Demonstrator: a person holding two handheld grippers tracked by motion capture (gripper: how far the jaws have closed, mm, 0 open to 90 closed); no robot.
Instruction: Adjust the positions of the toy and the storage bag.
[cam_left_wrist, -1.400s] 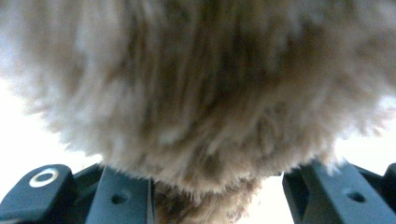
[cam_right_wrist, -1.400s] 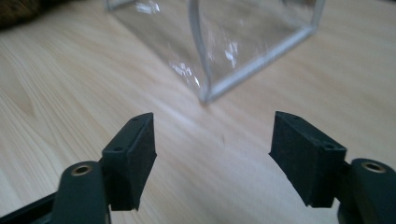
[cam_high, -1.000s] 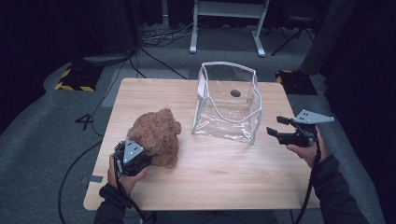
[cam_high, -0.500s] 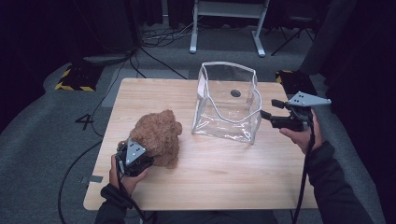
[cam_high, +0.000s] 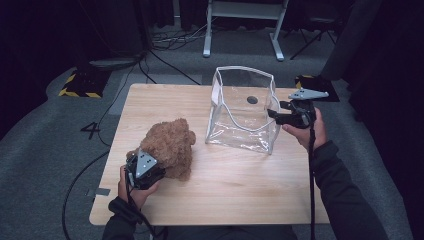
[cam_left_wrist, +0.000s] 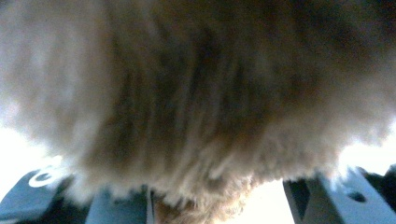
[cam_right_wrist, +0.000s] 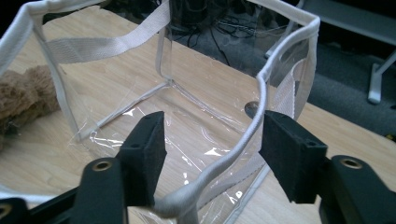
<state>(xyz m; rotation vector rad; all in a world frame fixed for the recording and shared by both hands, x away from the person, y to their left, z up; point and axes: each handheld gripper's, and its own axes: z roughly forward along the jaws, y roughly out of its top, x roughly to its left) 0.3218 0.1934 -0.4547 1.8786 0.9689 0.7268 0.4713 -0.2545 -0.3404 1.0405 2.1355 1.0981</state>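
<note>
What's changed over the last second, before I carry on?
The right tongs moved in from the table's right edge to the clear bag; their jaws have been closing and now straddle its white rim, not yet pinching it. The left tongs stayed shut on the teddy bear; bear and bag haven't shifted.

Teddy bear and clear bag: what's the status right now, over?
Left hand-held gripper shut on teddy bear. Right hand-held gripper closing around clear bag rim, pads not yet pressing. Nothing between bear and bag.
</note>
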